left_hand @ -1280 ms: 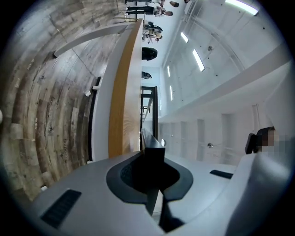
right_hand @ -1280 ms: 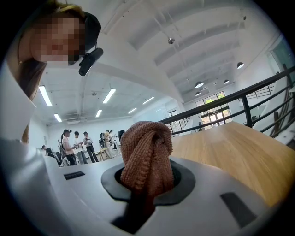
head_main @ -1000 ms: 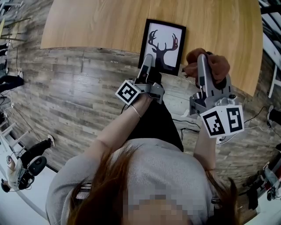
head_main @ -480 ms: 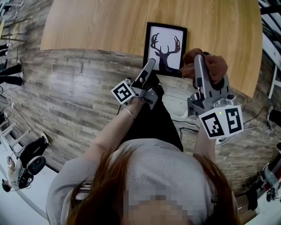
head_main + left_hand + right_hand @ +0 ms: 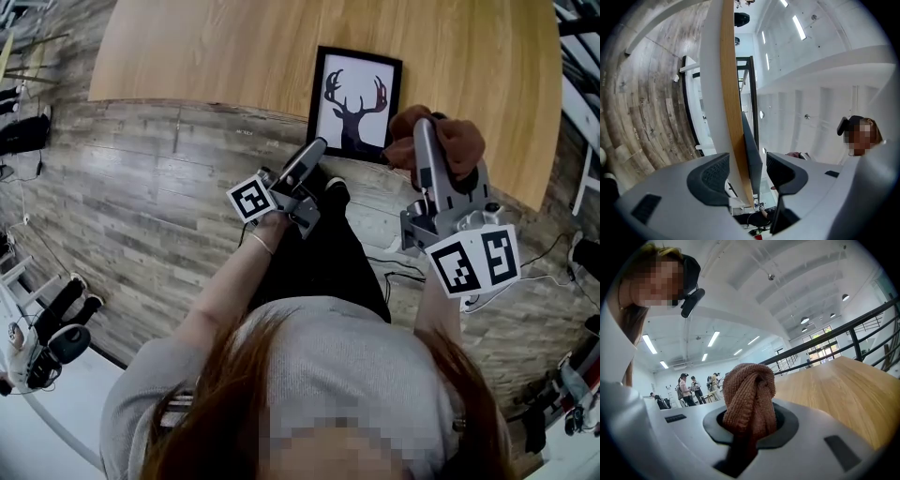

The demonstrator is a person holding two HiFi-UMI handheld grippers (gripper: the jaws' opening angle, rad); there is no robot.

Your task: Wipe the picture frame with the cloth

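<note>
Now the left gripper (image 5: 747,171) has just been opening, jaws apart around the picture frame (image 5: 354,101); the right gripper (image 5: 750,420) squeezes the brown cloth (image 5: 749,390).

The picture frame (image 5: 355,98) lies on the table (image 5: 206,47) at its near edge, the cloth (image 5: 459,141) just right, perhaps touching.

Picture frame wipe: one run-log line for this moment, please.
left gripper: jaws just opening, picture frame and table edge between jaws, ungripped | right gripper: shut on cloth, beside frame
</note>
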